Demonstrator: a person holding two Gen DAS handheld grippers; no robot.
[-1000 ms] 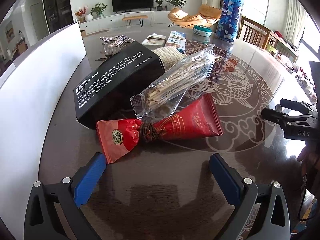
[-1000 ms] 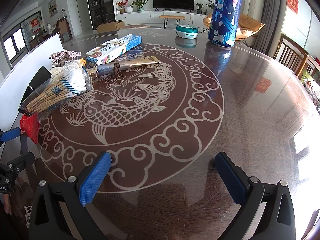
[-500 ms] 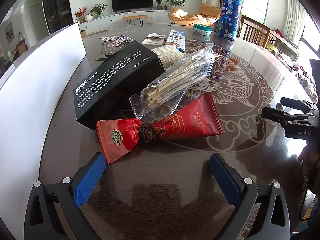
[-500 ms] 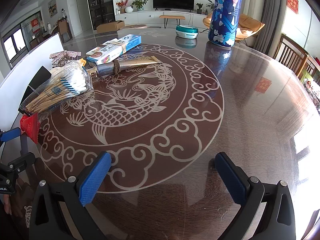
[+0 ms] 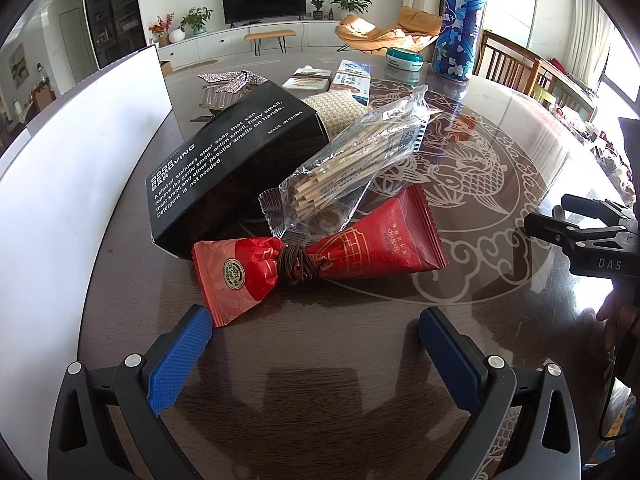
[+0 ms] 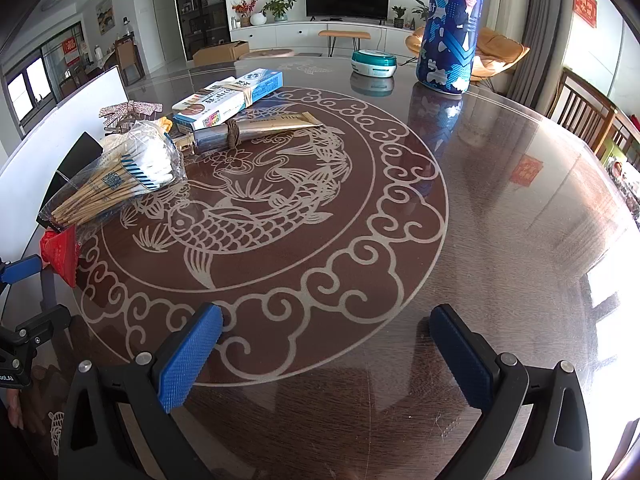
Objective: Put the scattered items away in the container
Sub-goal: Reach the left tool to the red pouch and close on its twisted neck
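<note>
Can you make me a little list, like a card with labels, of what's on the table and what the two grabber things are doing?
table: dark round table with a fish pattern
nearest item: red packet, tied round the middle with a brown band
leaning on it: clear bag of wooden sticks
beside those: black box with white print
farther back: blue-and-white boxes, gold tube
far side: tall blue can, small teal tin
left gripper: open, holding nothing, just short of the red packet
right gripper: open, over bare table
</note>
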